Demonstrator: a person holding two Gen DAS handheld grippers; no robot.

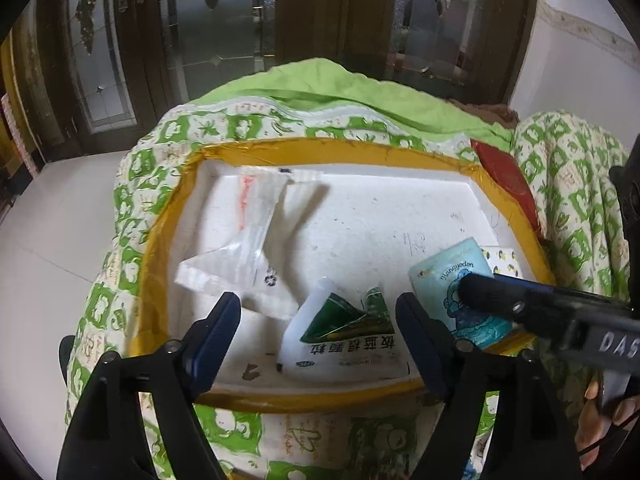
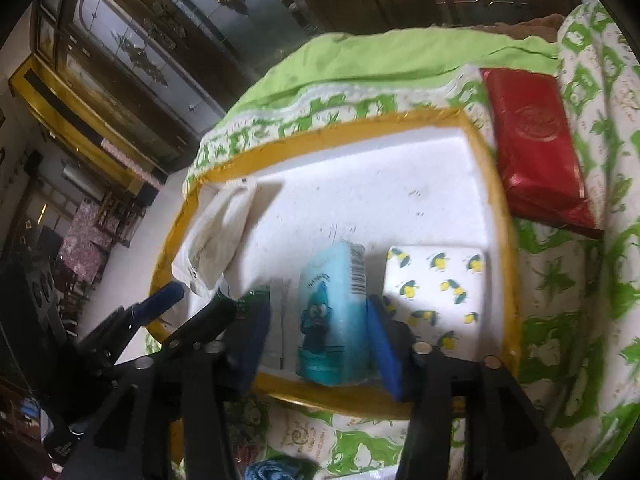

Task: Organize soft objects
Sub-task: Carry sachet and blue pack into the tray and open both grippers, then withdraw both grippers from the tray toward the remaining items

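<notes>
Your right claw [image 2: 320, 340] stands parted around the blue tissue pack [image 2: 334, 320], a pad on either side but neither visibly pressing, so read it as released with the pack resting upright against the near wall of the foam tray [image 2: 360, 200]. Your left claw [image 1: 320, 332] is likewise spread wide and grips nothing; the green-and-white sachet [image 1: 340, 336] lies on the tray floor between its fingers. Both packs look light and yielding: the tissue pack should squash under a hard squeeze, so take it across its broad faces at mid-height, and its glossy film may slide. The sachet is thin and crumpled; pinch it at a flat sealed edge rather than its folded middle. The blue pack carries a cartoon figure, a barcode and a word that seems to read "Hangyodon"; the sachet shows Chinese characters, upside down from the left wrist view and too distorted to read with confidence. Just beside the blue pack sits a lemon-print tissue pack [image 2: 436, 292]. Farther out, clear plastic wrappers [image 1: 248, 240] lie toward the tray's far left corner. Outside the tray, a red packet [image 2: 536, 152] with an embossed round emblem rests on the green patterned quilt [image 2: 560, 280].
</notes>
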